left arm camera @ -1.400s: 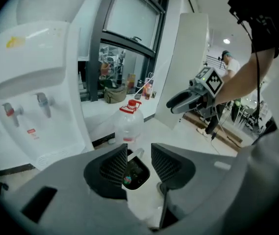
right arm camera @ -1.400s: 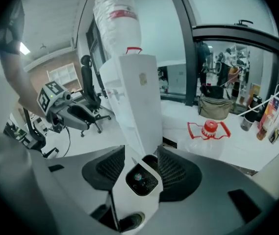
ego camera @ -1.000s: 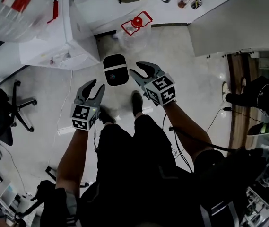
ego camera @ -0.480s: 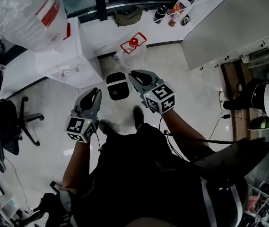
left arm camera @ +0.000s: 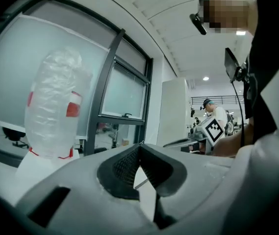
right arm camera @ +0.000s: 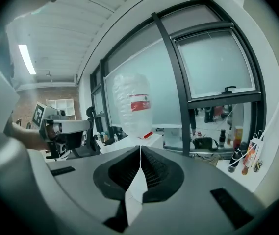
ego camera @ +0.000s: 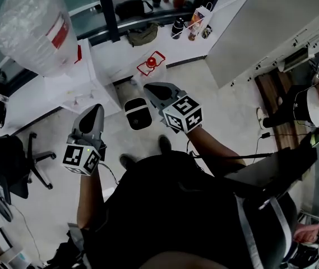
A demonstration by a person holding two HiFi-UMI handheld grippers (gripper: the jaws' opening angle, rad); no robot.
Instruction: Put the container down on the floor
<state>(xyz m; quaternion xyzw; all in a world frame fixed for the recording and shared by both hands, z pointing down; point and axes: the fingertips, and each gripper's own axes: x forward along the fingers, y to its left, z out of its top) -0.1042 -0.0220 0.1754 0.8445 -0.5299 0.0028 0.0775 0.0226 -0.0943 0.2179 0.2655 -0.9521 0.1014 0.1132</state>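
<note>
The container is lying on the floor, just ahead of the person's shoes. Left of it a dispenser is standing, and a big bottle is sitting upside down on top of it. A chair is standing further left, nearer to the person. Behind the container a ledge is running along the window, and a bag and small bottles are resting on it.

White water dispenser carrying a large clear bottle, black office chair left of the dispenser, olive bag and bottles to its right.
</note>
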